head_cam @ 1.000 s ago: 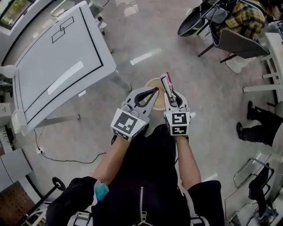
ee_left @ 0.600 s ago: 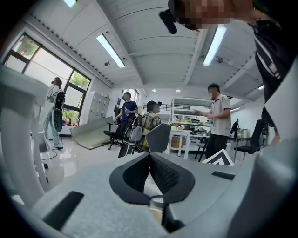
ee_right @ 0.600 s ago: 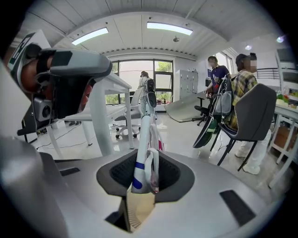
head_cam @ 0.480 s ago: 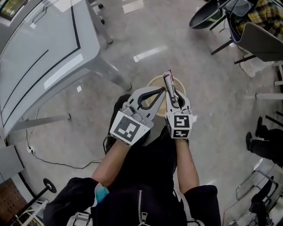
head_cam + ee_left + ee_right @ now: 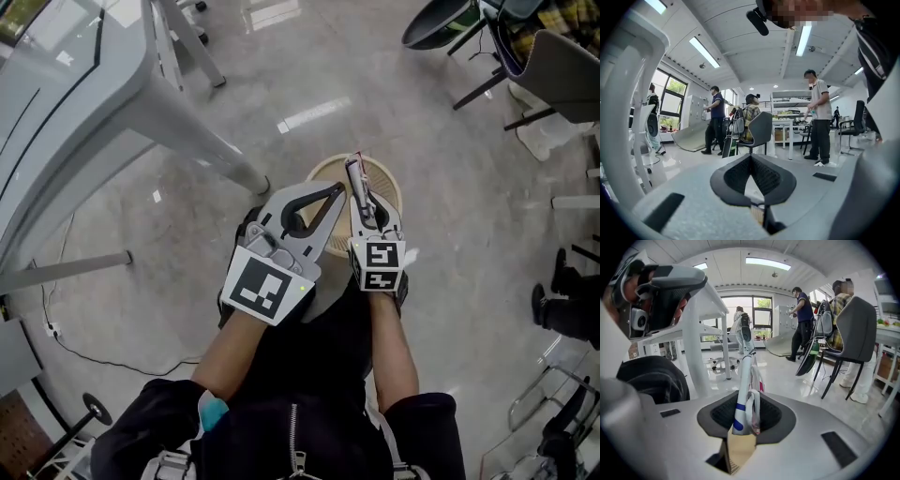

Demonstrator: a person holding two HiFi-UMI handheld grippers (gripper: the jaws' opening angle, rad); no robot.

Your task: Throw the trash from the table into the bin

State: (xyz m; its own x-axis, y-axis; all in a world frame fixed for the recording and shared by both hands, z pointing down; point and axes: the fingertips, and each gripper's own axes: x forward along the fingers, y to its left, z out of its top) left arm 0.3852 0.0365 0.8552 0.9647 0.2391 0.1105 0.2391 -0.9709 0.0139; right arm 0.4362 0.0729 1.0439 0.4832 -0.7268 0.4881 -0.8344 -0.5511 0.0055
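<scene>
A flat white wrapper [image 5: 354, 176] with blue and red print stands upright between the jaws of my right gripper [image 5: 359, 190], which is shut on it. In the right gripper view the wrapper [image 5: 743, 394] sticks up out of the right gripper [image 5: 745, 427]. Directly below both grippers stands a round tan bin [image 5: 390, 187] on the floor. My left gripper [image 5: 333, 193] hangs beside the right one over the bin's near rim. Its fingertips meet and nothing is between them. In the left gripper view a strip of the tan bin [image 5: 757, 213] shows beneath the left gripper [image 5: 750, 161].
A white table [image 5: 56, 103] with a slanted leg [image 5: 192, 136] fills the upper left. Chairs [image 5: 525, 66] stand at the upper right. A black cable [image 5: 94, 352] trails on the floor at left. Several people [image 5: 818, 119] stand or sit farther off in the room.
Both grippers have sunk toward the floor and now hang closer over the bin. More of the bin's rim shows. The wrapper stays clamped in the right gripper.
</scene>
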